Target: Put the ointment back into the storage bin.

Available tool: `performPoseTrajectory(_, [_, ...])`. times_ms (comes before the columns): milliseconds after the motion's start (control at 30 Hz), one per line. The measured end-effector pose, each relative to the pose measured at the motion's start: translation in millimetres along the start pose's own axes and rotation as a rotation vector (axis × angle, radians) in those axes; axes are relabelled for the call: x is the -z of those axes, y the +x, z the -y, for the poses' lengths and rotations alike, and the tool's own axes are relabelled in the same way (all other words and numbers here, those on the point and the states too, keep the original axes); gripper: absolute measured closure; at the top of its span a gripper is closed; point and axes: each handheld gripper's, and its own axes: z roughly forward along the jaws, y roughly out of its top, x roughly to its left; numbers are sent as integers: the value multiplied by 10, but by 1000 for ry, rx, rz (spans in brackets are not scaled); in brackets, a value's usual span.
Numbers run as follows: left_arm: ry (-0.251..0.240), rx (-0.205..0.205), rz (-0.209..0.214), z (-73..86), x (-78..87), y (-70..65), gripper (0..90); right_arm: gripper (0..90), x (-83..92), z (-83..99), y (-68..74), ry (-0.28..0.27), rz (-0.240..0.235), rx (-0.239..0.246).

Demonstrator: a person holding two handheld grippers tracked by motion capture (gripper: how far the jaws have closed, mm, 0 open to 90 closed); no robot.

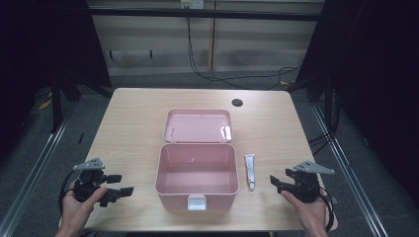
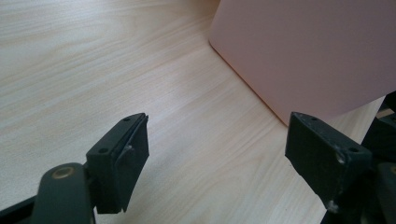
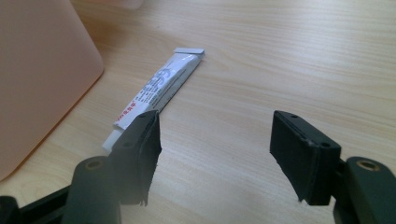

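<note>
- A pale wooden table (image 1: 133,123) stands in a dim room, with a dark cable hole (image 1: 237,102) near its far edge, grey floor around it and black cables trailing along the light back wall.
- The right gripper (image 1: 276,183) rests at the table's near right corner in a person's hand, its jaws spread wide with nothing between them; in the right gripper view only bare wood lies between the pads.
- Just ahead of its left jaw lies a small white tube (image 3: 156,91) with blue and red print, flat on the wood, its crimped end pointing away from the gripper.
- The tube (image 1: 250,171) lies just beside the right wall of an open pink plastic box (image 1: 196,174), apart from it.
- The box's lid (image 1: 198,125) is folded back flat behind it; a white latch (image 1: 196,202) sits on the front wall.
- The left gripper (image 1: 121,185) is held at the near left corner, jaws released and empty, pointed at the box's left wall (image 2: 308,51).
</note>
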Motion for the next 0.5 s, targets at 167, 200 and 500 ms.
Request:
performPoseTrajectory(167, [-2, -2, -4, 4, 6, -6, 214, 338, 14, -13, -31, 34, -39, -35])
performPoseTrajectory(200, [-2, -4, -2, 3, 8, -6, 214, 339, 23, -30, -28, 50, -33, -38])
performPoseTrajectory(500, [1, 0, -4, 3, 5, -4, 214, 461, 27, -108, 58, 130, -83, -70])
